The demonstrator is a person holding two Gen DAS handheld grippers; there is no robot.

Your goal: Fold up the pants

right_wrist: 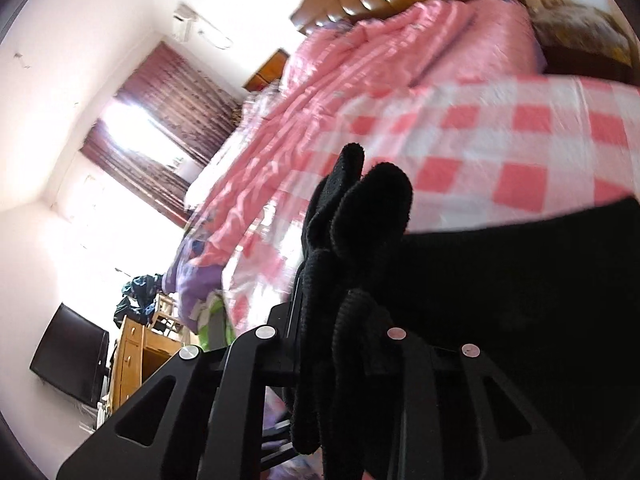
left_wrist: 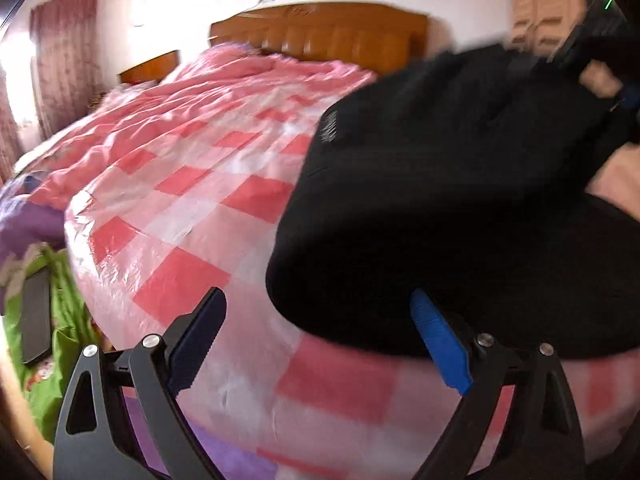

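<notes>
Fingers of the left gripper [left_wrist: 316, 344] are spread wide and hold nothing, hovering low over the near edge of the bed [left_wrist: 192, 216]. Pants [left_wrist: 440, 208] lie just to their right: a dark, partly doubled bundle on the checked plastic sheet [left_wrist: 224, 280], its near fold touching or almost touching the blue right pad [left_wrist: 438, 344]. Their long axis runs from there up and away to the far right, where the right gripper [right_wrist: 340, 320] has closed on a bunched end and lifts it off the bed, tilted steeply. Judged from this, the left is nearer the loose fold and would need to shift right to take it. Beyond, a pink quilt [left_wrist: 240, 92] reaches the headboard [left_wrist: 320, 32].
</notes>
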